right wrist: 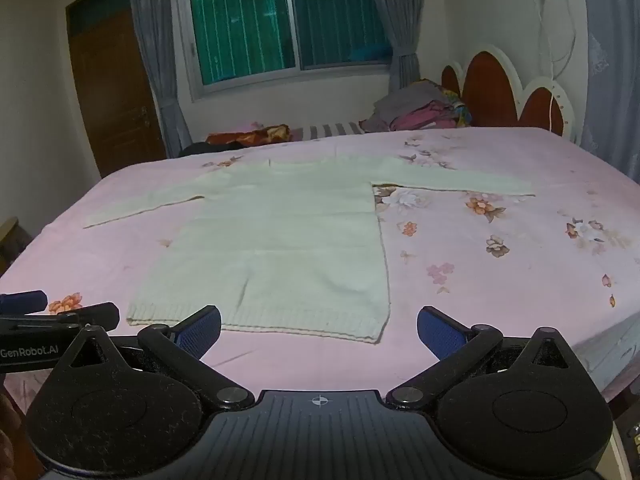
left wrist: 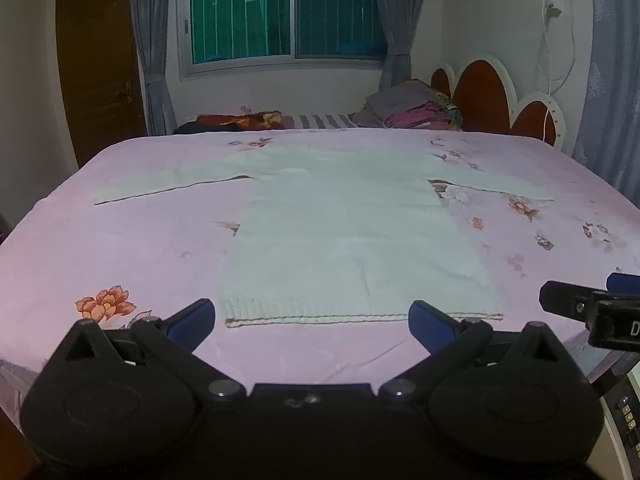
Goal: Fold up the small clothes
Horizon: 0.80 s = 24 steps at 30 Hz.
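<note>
A white knit sweater (left wrist: 344,232) lies flat on the pink floral bedsheet (left wrist: 120,240), both sleeves spread out to the sides and its ribbed hem toward me. It also shows in the right wrist view (right wrist: 280,240). My left gripper (left wrist: 312,320) is open and empty, hovering just short of the hem. My right gripper (right wrist: 319,330) is open and empty, near the hem's right corner. The right gripper shows at the right edge of the left wrist view (left wrist: 580,300), and the left gripper at the left edge of the right wrist view (right wrist: 60,312).
A pile of clothes (left wrist: 412,112) lies at the far side of the bed by the red and white headboard (left wrist: 500,96). More dark and striped fabric (left wrist: 256,120) lies along the far edge. A window, curtains and a wooden door (left wrist: 100,64) stand behind.
</note>
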Each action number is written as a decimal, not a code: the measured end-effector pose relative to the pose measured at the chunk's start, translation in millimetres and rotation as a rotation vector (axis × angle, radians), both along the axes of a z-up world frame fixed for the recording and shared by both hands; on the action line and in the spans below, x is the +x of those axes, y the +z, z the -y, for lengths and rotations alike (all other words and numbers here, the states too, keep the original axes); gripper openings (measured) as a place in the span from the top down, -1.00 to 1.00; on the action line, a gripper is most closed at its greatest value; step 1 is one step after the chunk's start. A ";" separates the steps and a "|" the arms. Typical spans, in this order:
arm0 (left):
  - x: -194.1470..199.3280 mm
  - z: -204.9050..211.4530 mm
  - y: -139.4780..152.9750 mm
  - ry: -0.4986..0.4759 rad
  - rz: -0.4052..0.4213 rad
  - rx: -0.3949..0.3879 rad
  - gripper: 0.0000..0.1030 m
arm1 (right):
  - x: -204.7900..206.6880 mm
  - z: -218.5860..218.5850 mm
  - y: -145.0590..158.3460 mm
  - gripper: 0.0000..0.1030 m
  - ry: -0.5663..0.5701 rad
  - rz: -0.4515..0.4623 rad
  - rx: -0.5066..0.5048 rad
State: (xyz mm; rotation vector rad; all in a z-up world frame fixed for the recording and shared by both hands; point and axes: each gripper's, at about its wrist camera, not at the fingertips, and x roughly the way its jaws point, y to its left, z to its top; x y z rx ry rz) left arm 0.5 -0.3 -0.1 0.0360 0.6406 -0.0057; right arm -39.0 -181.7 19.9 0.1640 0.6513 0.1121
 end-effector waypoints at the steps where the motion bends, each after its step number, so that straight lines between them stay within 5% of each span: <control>1: 0.2 0.3 0.1 0.001 0.001 -0.001 -0.99 | -0.2 -0.2 0.0 -1.00 -0.001 0.001 0.001; 24: -6.5 0.7 6.2 0.015 0.014 -0.015 -0.99 | 1.6 -4.4 -3.5 -1.00 0.013 0.014 -0.011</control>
